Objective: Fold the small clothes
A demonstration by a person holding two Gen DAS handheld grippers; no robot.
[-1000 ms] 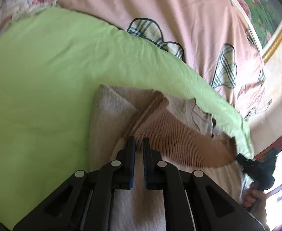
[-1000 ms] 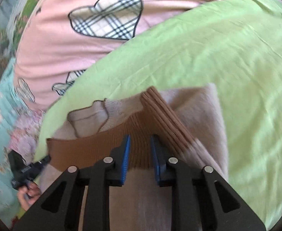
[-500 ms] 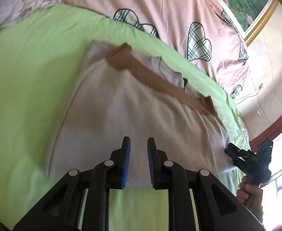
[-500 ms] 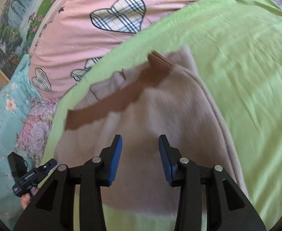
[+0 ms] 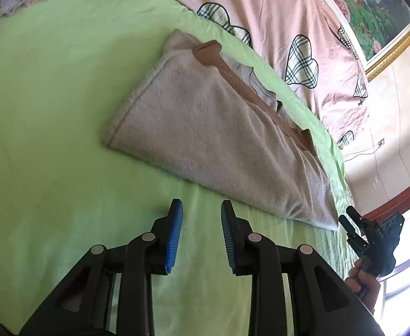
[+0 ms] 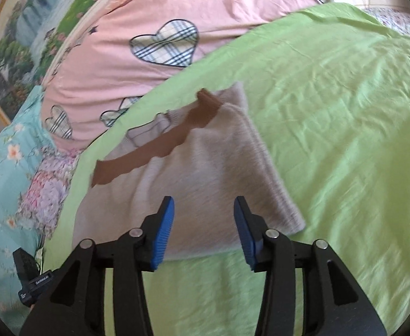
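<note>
A beige knitted garment (image 5: 205,128) with a brown ribbed band (image 5: 233,75) along its far edge lies folded on the green sheet (image 5: 50,112). In the left wrist view my left gripper (image 5: 202,210) hovers over bare sheet just short of the garment's near edge, jaws opening, nothing between them. In the right wrist view the same garment (image 6: 205,173) shows its brown band (image 6: 148,151). My right gripper (image 6: 203,204) is above the garment's near edge, jaws opening and empty. The right gripper (image 5: 350,225) also shows at the left wrist view's right edge, held by a hand.
A pink quilt with plaid hearts (image 6: 148,42) lies beyond the green sheet. A floral teal cover (image 6: 6,168) lies to the left in the right wrist view. A framed landscape picture (image 5: 373,5) hangs on the wall; wooden trim (image 5: 401,196) stands at the right.
Both grippers let go of the brown band and drew back toward the garment's near edge, jaws widening. The garment now lies folded over, band at the far side.
</note>
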